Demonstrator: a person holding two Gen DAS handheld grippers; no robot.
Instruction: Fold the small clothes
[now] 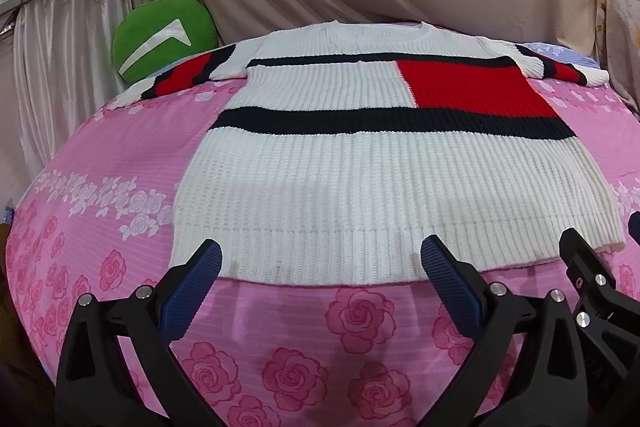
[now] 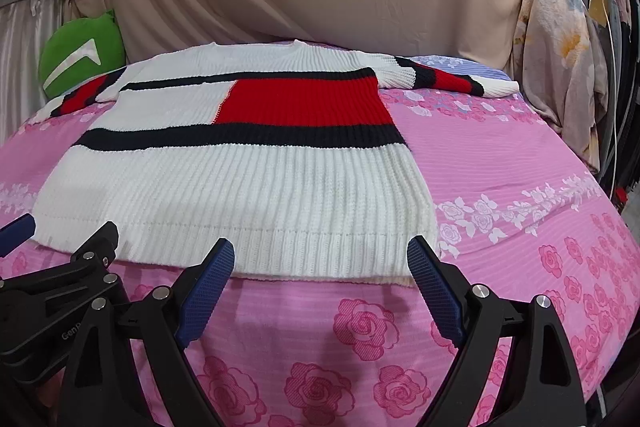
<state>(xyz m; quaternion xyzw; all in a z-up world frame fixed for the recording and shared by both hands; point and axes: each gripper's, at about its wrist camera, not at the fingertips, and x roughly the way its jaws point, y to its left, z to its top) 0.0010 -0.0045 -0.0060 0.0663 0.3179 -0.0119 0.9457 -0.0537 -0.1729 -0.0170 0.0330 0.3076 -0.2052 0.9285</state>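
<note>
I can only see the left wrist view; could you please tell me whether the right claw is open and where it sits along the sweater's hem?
Observer: The right claw is open, with nothing between its pads. It faces the hem of the knit sweater, near the hem's right corner.
Operator: Thank you. Is there free bed beyond that corner?
Observer: Yes, the pink rose bedsheet lies uncovered to the right of the sweater.
Operator: Is there anything past the bed's right edge?
Observer: Cables hang there.
</note>
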